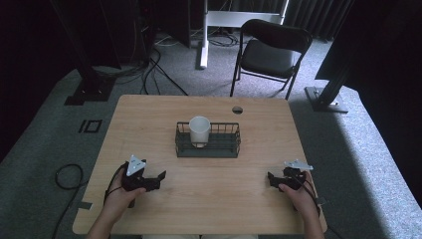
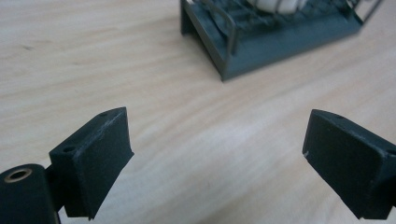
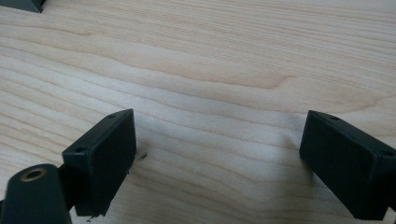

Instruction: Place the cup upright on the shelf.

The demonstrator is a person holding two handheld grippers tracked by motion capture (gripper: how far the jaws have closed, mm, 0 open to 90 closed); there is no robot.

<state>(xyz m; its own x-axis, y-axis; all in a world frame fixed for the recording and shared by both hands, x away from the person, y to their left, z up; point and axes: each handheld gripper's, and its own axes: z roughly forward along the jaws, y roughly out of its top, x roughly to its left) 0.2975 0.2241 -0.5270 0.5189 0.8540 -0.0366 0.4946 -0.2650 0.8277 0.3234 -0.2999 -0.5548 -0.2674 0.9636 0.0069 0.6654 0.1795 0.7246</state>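
The white cup (image 1: 199, 130) stands upright, mouth up, inside the dark wire basket (image 1: 224, 149), at that basket's left end; the rest of the basket looks bare. The basket's long axis runs across the table, side to side as the person faces it, and it sits ahead of both tongs and between them, well apart from each. From the left gripper (image 1: 160, 176) the cup lies forward and to the right; from the right gripper (image 1: 271, 177) it lies forward and further to the left, so the left one is probably the nearer, and its camera already has the basket's near corner (image 2: 224, 65) and a sliver of the cup (image 2: 278, 4) straight ahead, above its jaws. Both tongs rest low over the wooden table (image 1: 149, 114) near its front edge, each held in a hand, jaws spread wide with nothing but bare wood between them. The right gripper looks down at plain tabletop (image 3: 210, 70). Beyond the far edge of the table stands a black folding chair (image 1: 271, 52) on grey carpet.
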